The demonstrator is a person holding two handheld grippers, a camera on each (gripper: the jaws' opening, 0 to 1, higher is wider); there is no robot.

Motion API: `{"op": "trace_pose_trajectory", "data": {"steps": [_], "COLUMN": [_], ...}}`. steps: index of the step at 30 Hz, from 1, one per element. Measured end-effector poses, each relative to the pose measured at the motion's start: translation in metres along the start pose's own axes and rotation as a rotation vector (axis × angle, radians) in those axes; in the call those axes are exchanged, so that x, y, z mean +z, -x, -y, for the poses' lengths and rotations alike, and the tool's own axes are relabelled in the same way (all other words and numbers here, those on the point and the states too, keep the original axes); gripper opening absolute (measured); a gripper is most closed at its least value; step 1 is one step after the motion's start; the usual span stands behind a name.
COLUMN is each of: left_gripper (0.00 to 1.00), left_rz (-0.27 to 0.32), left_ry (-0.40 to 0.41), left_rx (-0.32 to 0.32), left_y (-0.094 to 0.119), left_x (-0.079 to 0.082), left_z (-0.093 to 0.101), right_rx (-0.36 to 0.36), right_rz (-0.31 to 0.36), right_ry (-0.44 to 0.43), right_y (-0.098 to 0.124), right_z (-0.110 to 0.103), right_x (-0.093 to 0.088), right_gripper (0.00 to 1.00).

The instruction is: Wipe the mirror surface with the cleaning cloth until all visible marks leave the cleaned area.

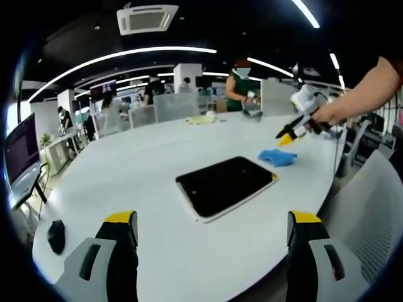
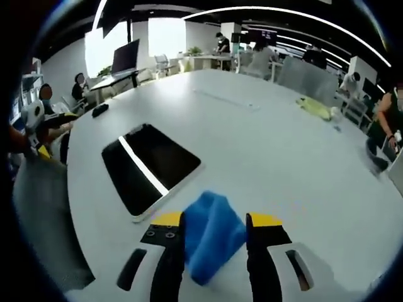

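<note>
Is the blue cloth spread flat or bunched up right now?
Bunched: the blue cloth lies in a rumpled heap on the table, between the right gripper's open jaws.

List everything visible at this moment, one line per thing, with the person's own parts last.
Table: one, white, under everything.
Mirror: one, dark and reflective, lying flat mid-table.
Cleaning cloth: one, blue, on the table beside the mirror, between the right claw's jaws.
Yellow-green cloth: one, at the far end of the table.
Black mouse-like object: one, near the table edge.
Monitor: one, dark, on a desk beyond the table.
Other people: several, at background desks.
Left claw: yellow-tipped, open, over the table short of the mirror.
Right claw: yellow-tipped, open around the cloth.
Arm: one, holding the right claw.
</note>
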State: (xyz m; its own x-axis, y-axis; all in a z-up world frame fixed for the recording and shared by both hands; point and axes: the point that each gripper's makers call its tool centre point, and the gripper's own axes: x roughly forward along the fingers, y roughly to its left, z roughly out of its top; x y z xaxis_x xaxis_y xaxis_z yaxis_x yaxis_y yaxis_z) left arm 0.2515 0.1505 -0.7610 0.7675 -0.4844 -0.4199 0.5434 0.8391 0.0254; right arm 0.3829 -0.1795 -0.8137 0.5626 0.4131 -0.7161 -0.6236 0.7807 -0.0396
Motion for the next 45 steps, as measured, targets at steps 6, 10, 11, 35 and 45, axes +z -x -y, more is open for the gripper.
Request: {"op": "trace_pose_trajectory", "data": {"steps": [6, 10, 11, 35, 45], "left_gripper": [0.99, 0.99, 0.99, 0.99, 1.0], "left_rz": [-0.004, -0.011, -0.011, -0.009, -0.016], "left_ry": [0.002, 0.001, 0.0, 0.005, 0.007], "left_rx": [-0.001, -0.004, -0.004, -0.004, -0.003], "left_y": [-0.001, -0.001, -0.002, -0.003, -0.002], "left_x": [-0.002, -0.002, -0.002, -0.003, -0.004], "left_z": [-0.001, -0.001, -0.001, -0.004, -0.004], "right_rx": [-0.008, -0.011, -0.011, -0.057, -0.065], "right_rz": [-0.037, -0.056, -0.062, -0.16, -0.165], "right_ry": [-0.031, -0.047, -0.053, -0.096, -0.155], "right_y": [-0.011, -0.018, -0.019, -0.029, -0.009], "right_z": [0.0, 0.003, 0.004, 0.01, 0.018], "right_x": [-0.01, -0.017, -0.019, -0.031, -0.014], "right_gripper": [0.24, 0.23, 0.23, 0.01, 0.01]}}
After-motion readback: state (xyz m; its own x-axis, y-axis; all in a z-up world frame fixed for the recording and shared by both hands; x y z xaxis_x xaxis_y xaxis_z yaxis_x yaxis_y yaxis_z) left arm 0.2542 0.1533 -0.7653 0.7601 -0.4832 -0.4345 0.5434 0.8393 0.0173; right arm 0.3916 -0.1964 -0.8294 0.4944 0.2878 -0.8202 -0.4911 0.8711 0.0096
